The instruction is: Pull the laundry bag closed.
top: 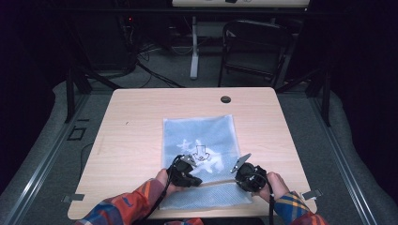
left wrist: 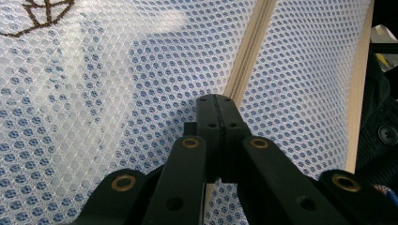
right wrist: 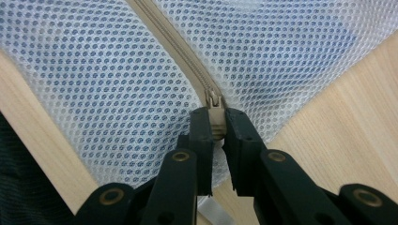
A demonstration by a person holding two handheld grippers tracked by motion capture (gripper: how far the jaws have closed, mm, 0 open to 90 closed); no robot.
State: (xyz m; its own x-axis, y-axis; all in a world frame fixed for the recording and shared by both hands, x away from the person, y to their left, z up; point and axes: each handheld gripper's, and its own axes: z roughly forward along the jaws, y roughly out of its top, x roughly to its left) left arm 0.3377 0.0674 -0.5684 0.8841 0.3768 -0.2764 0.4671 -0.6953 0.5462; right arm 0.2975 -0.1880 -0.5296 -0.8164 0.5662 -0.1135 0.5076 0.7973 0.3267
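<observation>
In the high view, the left tool (top: 193, 179) sits at the lower middle of the frame on the mesh bag (top: 199, 140), its tips too small and dark to read there. The left gripper view brings them close: the two jaws are pressed together with their flat faces meeting, their tips down at the beige zipper (left wrist: 246, 56), and whether a fold of tape or mesh is caught between them cannot be made out. A brown printed mark (left wrist: 37, 11) is cut off at that frame's upper left.

Further right in the high view, the right tool (top: 240, 177) rests at the bag's lower right part, its jaws likewise hard to see. The right gripper view shows them pinching the zipper pull (right wrist: 215, 119), which stands between the pads at the end of the zipper line.

The bag lies flat on the pale wooden bench (top: 136, 122), toward its near edge. Beyond the bench, the room is dim, with a black chair (top: 253, 47) and cables on a grey floor.
</observation>
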